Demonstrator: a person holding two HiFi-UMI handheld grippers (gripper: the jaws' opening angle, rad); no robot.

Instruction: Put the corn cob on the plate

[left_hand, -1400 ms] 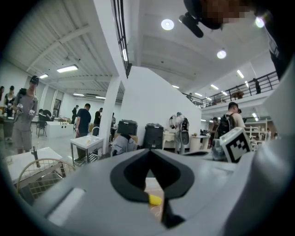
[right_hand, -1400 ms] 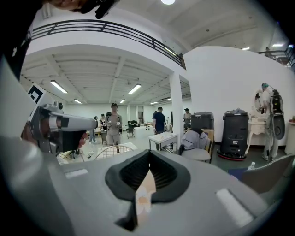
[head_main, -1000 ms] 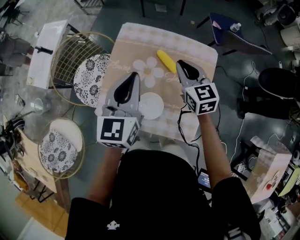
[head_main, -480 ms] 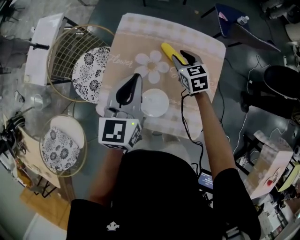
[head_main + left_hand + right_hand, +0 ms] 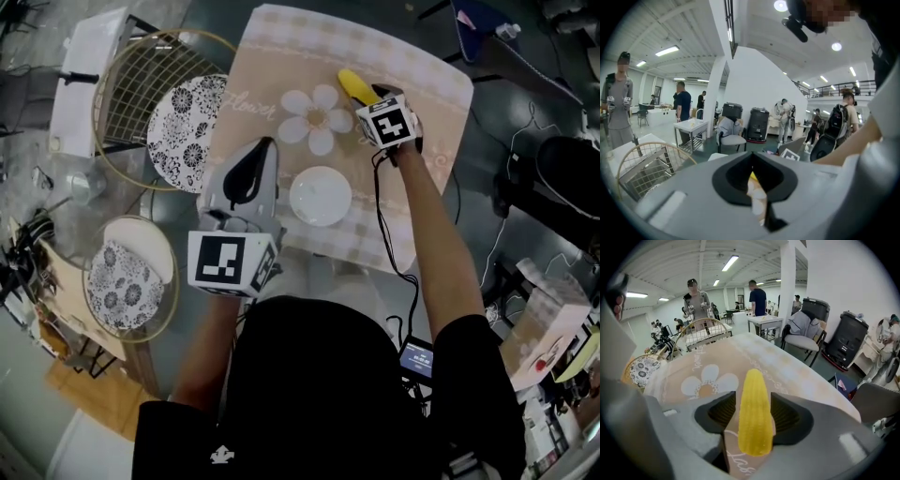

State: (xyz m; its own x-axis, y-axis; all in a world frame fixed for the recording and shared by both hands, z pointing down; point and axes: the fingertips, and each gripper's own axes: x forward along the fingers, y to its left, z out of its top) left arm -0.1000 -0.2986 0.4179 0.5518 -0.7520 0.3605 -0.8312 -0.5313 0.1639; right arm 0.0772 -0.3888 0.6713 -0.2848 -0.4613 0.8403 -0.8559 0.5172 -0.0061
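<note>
A yellow corn cob (image 5: 350, 84) lies on the beige flower-print tablecloth (image 5: 281, 75) at the far right of the table. My right gripper (image 5: 367, 99) points steeply down over it. In the right gripper view the corn cob (image 5: 753, 394) lies lengthwise between the jaws of my right gripper (image 5: 753, 417), which have just been opening; the pads do not press on it. A small white plate (image 5: 321, 195) sits empty near the table's front edge. My left gripper (image 5: 262, 150) hovers left of the plate, shut on nothing (image 5: 752, 183).
Two round wire-frame chairs with black-and-white patterned cushions (image 5: 183, 131) (image 5: 122, 281) stand left of the table, beside a white bench (image 5: 94, 84). A dark bag (image 5: 487, 21) lies on the floor at the far right. People stand in the hall behind (image 5: 696, 301).
My right gripper has gone forward and down to the corn cob, and its jaws have opened around it. The left gripper has sunk a little beside the plate.
</note>
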